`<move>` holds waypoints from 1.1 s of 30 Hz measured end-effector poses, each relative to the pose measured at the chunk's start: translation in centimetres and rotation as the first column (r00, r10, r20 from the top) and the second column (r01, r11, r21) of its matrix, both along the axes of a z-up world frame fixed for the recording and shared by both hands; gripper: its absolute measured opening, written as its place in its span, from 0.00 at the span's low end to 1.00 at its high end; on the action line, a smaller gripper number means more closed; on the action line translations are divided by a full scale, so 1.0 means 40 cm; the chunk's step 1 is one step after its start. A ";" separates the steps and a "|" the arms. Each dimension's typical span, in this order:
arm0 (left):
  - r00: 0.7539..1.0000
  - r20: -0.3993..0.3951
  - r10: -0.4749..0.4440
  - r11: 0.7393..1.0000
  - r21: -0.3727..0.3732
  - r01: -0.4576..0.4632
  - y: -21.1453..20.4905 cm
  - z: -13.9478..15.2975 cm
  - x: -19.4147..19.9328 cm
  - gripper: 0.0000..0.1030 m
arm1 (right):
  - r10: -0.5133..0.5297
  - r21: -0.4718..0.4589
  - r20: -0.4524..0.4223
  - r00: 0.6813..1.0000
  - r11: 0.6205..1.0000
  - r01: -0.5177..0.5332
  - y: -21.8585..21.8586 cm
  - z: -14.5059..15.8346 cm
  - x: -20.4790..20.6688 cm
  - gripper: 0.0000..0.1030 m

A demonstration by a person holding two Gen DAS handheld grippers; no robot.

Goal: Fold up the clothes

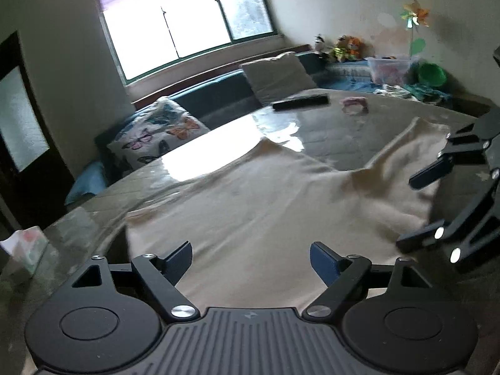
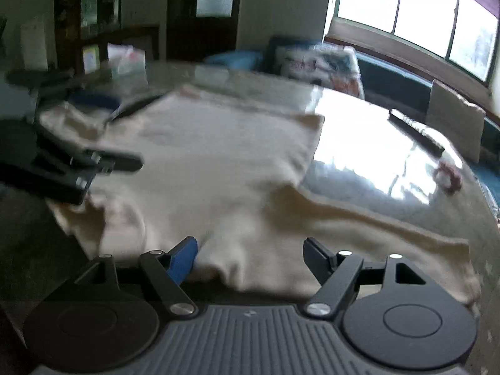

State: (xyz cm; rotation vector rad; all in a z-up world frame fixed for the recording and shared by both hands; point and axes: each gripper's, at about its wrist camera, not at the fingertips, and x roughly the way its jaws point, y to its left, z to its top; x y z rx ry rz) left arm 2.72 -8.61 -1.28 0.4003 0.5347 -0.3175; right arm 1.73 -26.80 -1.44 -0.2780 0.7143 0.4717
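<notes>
Left wrist view: the left gripper (image 1: 250, 262) has its fingers spread wide with nothing between them, poised above the near edge of a cream garment (image 1: 250, 200) lying spread on the glossy counter (image 1: 328, 125). The right gripper (image 1: 418, 209), fingers apart, hovers at the cloth's right side.

Right wrist view: the right gripper's fingers gape empty above the cloth's rumpled near hem; a dark remote (image 2: 415, 129) lies beyond.

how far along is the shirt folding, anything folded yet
Done: the cream shirt lies spread on the glossy table, mostly flat, with some wrinkles. No fold shows yet. In hand: nothing; the left gripper and right gripper hover over the shirt's near edges, jaws open. Left: grasping the cloth and making every fold. The remote and pink item sit beyond the shirt.
</notes>
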 end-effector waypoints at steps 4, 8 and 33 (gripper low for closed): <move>0.999 -0.025 -0.036 0.999 0.021 0.036 -0.036 -0.019 -0.004 0.82 | -0.005 0.005 0.009 1.000 1.000 0.005 -0.034 0.008 -0.017 0.74; 0.998 -0.028 -0.049 0.999 0.013 0.049 -0.064 -0.018 -0.005 0.83 | -0.109 0.063 0.019 0.994 0.992 0.107 -0.110 0.027 -0.007 0.74; 0.997 -0.075 0.009 1.000 0.029 -0.007 -0.142 -0.038 0.009 0.83 | -0.543 0.205 -0.051 0.838 0.816 0.541 -0.485 -0.027 0.100 0.08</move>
